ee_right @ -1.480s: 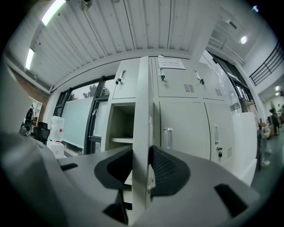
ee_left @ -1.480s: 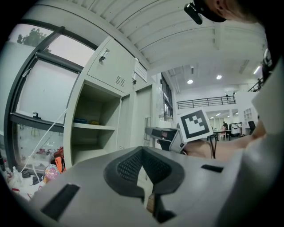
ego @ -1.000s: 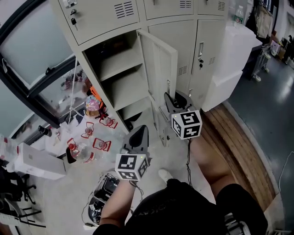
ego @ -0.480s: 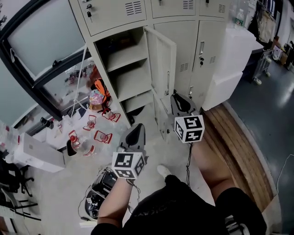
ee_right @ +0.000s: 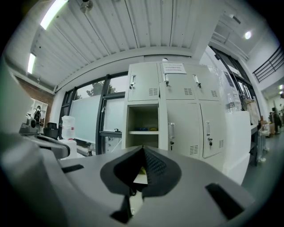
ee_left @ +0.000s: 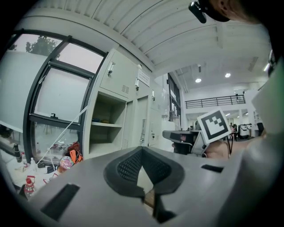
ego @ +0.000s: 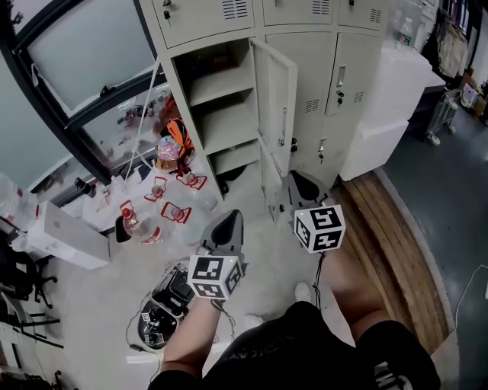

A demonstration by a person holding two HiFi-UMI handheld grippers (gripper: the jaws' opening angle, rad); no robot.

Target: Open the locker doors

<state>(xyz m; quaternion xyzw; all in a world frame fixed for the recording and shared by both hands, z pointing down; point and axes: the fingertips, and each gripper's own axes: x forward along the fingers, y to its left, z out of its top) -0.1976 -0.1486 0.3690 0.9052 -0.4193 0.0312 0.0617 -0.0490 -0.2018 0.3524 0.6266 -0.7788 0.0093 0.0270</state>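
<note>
Beige steel lockers (ego: 229, 15) stand before us, lower left door (ego: 276, 95) already open. Closed middle door (ee_right: 184, 133), long axis upright, lies straight ahead of our nearer right gripper (ego: 296, 177); its jaws have just closed, empty. Left gripper (ego: 233, 215) likewise closed, empty.

The lockers (ego: 358, 68) look like thin sheet metal under smooth, matt cream paint, the open door (ego: 278, 99) the same. My left gripper (ego: 229, 221) and right gripper (ego: 297, 181) have matt grey plastic shells and black pads (ee_left: 126, 166) with a fine, rubbery grain. The floor (ego: 91, 320) is pale, speckled and dull; beside it lie a platform (ego: 389, 228) of brown wood planks and dark glossy flooring (ego: 450, 167). Smooth window glass (ego: 91, 46) sits in dark metal frames (ego: 76, 141)
</note>
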